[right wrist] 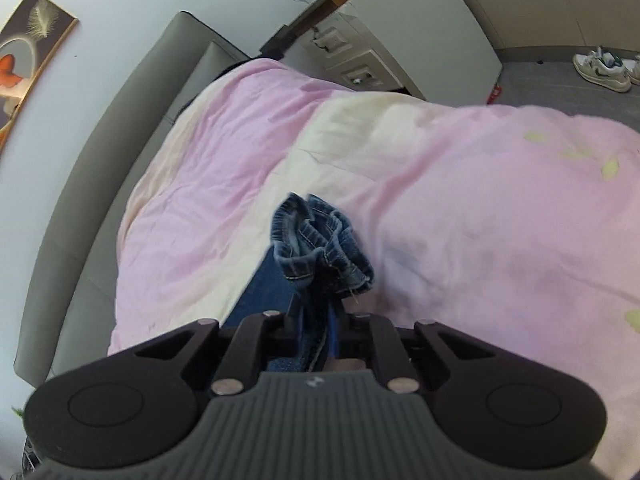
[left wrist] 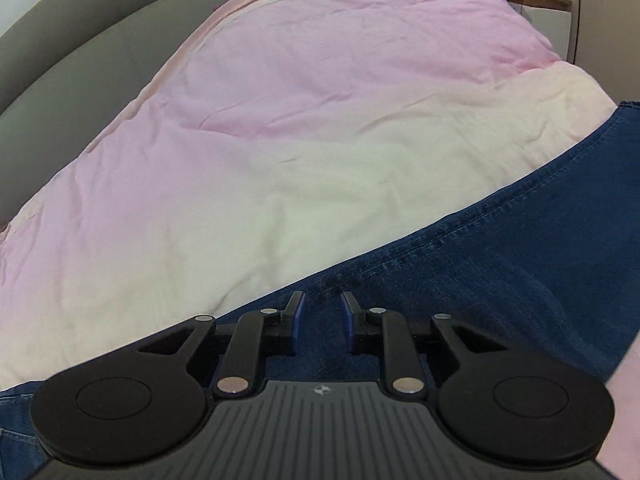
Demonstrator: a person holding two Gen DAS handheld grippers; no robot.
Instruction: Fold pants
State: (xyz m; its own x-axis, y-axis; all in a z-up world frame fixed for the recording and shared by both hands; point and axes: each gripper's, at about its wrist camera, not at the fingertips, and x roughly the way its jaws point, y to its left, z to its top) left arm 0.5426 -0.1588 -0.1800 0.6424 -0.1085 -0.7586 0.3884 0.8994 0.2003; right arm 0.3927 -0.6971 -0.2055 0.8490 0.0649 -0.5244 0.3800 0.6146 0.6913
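Dark blue jeans (left wrist: 500, 248) lie across the pink and cream duvet (left wrist: 280, 140) on the bed. My left gripper (left wrist: 322, 312) is open, its blue-padded fingers just above the denim near the jeans' edge, holding nothing. My right gripper (right wrist: 316, 320) is shut on the jeans (right wrist: 320, 240): bunched hem ends stick up beyond the fingers, lifted above the duvet (right wrist: 460, 200). The rest of the jeans is hidden under the gripper body in the right wrist view.
A grey padded headboard (right wrist: 100, 184) runs along the bed's left side. White cabinets (right wrist: 384, 48) and a nightstand stand beyond the bed. White sneakers (right wrist: 600, 68) lie on the grey floor at far right. A framed picture (right wrist: 28, 52) hangs on the wall.
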